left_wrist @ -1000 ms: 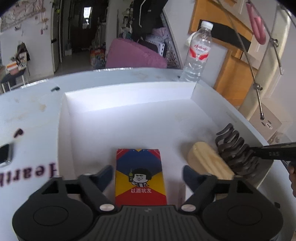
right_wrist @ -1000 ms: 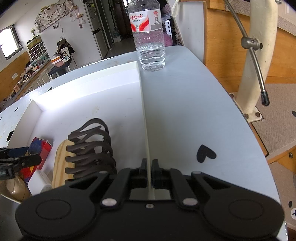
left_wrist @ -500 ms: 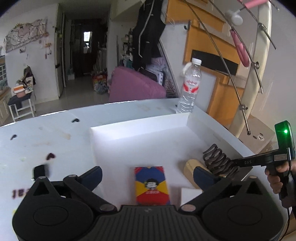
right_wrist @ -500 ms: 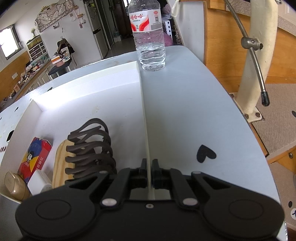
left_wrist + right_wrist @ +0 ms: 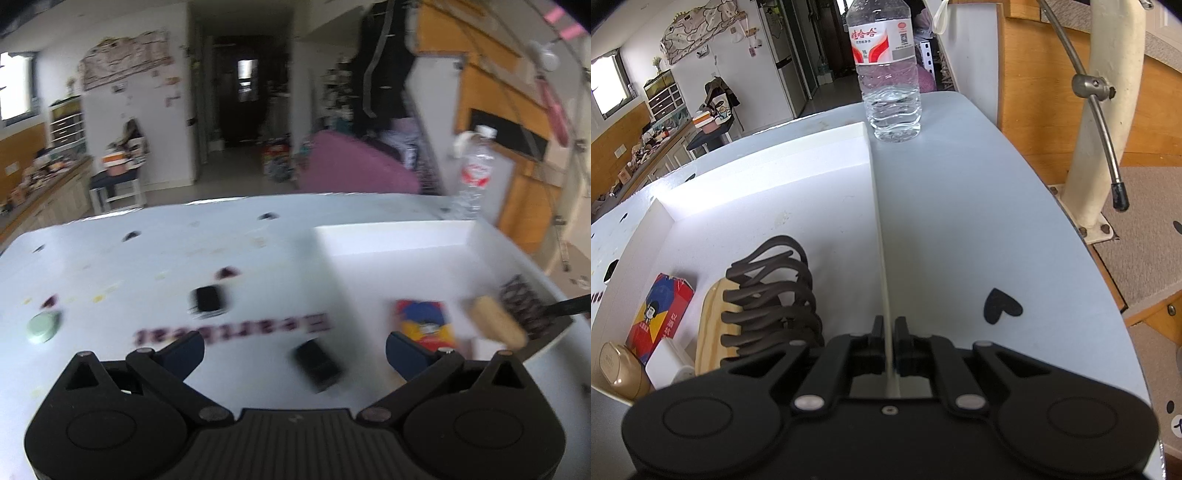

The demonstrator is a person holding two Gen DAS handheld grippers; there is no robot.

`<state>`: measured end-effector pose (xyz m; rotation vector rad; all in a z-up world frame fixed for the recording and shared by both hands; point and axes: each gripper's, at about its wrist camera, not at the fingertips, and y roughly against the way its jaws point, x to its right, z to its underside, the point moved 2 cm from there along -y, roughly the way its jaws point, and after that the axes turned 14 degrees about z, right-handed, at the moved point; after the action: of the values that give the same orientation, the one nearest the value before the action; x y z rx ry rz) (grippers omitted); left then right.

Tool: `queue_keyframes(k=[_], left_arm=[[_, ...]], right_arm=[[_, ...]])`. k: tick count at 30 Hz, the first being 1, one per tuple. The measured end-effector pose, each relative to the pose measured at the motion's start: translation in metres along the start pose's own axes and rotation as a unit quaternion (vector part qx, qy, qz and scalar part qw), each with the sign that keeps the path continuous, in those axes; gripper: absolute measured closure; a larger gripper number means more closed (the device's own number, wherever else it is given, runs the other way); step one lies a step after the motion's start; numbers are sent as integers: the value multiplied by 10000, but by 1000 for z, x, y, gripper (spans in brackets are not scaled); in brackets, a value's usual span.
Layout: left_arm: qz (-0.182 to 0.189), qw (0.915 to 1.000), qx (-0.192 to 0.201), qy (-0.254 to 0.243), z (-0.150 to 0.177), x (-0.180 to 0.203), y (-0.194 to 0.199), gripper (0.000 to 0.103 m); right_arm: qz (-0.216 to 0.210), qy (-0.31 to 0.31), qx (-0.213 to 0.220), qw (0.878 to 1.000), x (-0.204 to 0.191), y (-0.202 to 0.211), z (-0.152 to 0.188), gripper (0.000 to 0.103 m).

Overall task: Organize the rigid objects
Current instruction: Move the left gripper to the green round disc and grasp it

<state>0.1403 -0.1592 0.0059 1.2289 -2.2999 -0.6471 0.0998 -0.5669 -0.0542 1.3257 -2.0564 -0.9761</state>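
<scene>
A white tray point(image 5: 764, 173) holds a red, blue and yellow card box point(image 5: 659, 317), a wooden block point(image 5: 711, 325) with a dark brown ribbed clip point(image 5: 772, 291) on it, a gold case point(image 5: 618, 369) and a small white block point(image 5: 668, 363). My right gripper point(image 5: 888, 328) is shut on the tray's thin right wall point(image 5: 877, 206). My left gripper point(image 5: 295, 350) stands wide open over the table, left of the tray point(image 5: 399, 243), with nothing gripped. A small black object point(image 5: 317, 365) lies on the table between its fingers. The left wrist view is blurred.
A second black object point(image 5: 208, 301) and a pale green round thing point(image 5: 43, 326) lie on the white table to the left. A water bottle point(image 5: 890, 74) stands past the tray's far right corner. A black heart sticker point(image 5: 1001, 308) marks the table at the right.
My left gripper has drawn back from the tray and swung left over the table, its jaws wider. The card box stays in the tray. The right gripper has not moved.
</scene>
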Motion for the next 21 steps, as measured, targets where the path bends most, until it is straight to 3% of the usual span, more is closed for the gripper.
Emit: queue_keyframes(k=[6,12,16,21], left_arm=[[-808,9949,16,610,21,-68,4,0],[-1754,9793,300,960,31,-141,10,0],[-2020,9712,392,1202,32,-193,4,0],[-2265,9658,225,1237,27,-241,-11,13]], right_arm=[[-10,-13,14,10000,1,0,-1,98],[-5,-36,25,10000,2,0,0,98],[-5,-40,23,10000,2,0,-1,98],[10,-19,33,10000,2,-1,0,98]])
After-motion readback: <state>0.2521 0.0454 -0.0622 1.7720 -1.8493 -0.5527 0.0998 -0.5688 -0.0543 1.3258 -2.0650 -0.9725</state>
